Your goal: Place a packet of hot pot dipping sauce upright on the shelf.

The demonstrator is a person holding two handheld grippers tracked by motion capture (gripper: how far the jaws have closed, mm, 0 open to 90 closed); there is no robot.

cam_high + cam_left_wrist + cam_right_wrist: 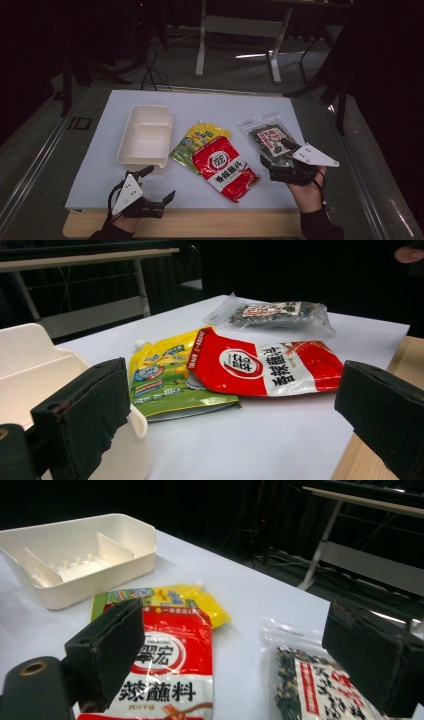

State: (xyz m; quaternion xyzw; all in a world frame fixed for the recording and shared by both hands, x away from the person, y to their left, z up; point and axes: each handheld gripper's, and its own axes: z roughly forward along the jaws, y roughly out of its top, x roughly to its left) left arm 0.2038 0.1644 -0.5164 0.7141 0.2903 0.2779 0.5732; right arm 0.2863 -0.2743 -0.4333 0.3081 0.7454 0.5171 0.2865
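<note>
From the high view, your right gripper (276, 156) hangs over the near edge of the clear seaweed bag (266, 136), jaws wide, so that pack looks like your next pick. Your left gripper (159, 183) waits open by the white divided tray (145, 135), likely the destination.

In the left gripper view, the red seasoning pouch (265, 369) overlaps the yellow pouch (165, 382).

In the right gripper view, the jaws straddle the seaweed bag (315, 690), not yet touching.

On your table (100, 165), the divided tray (145, 135) lies leftmost; right of it the spouted pouch (197, 140), partly under the sauce packet (225, 167); the seaweed bag (267, 137) lies rightmost.
</note>
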